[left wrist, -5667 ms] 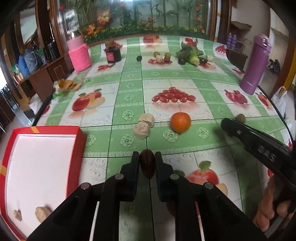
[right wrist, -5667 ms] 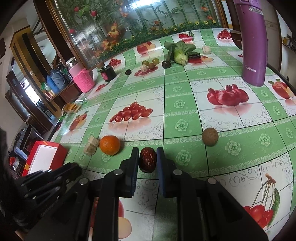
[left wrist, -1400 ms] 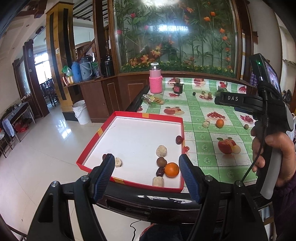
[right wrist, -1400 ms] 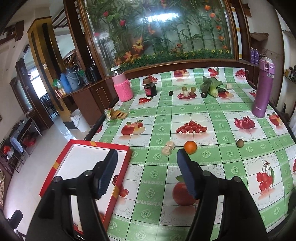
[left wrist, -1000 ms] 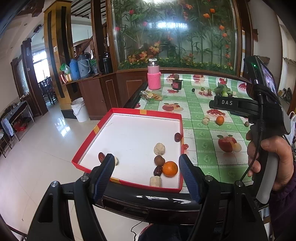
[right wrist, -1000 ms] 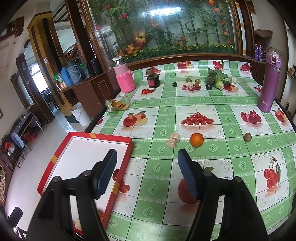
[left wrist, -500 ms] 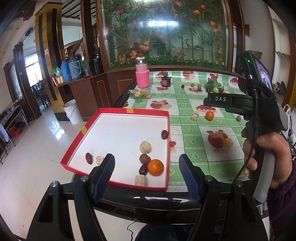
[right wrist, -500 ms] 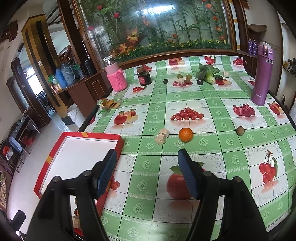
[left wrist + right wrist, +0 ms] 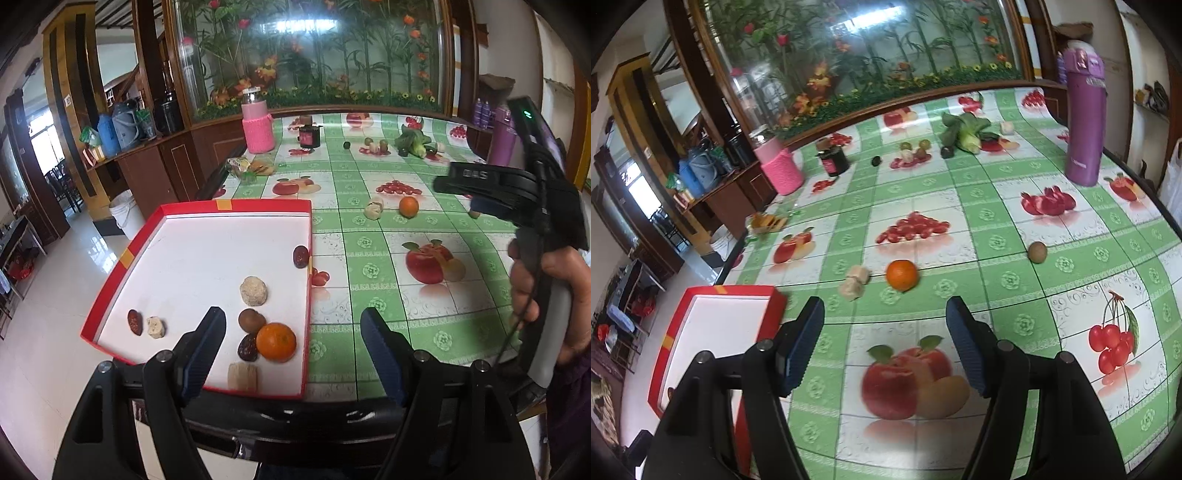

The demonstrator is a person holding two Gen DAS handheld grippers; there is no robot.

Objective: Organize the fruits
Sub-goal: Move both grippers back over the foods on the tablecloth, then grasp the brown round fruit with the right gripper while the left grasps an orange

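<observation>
The tabletop (image 9: 997,206) is big and green, with fruit pictures on it. The red tray (image 9: 122,258) sits at 9 o'clock and already holds some fruit. The left gripper (image 9: 291,350) is empty, its jaws opening wider. The right gripper (image 9: 884,343) is wide apart and empty too. An orange (image 9: 902,275) waits at 12 o'clock (a small brown fruit (image 9: 1037,252) at 2). I think grabbing the orange comes next.
</observation>
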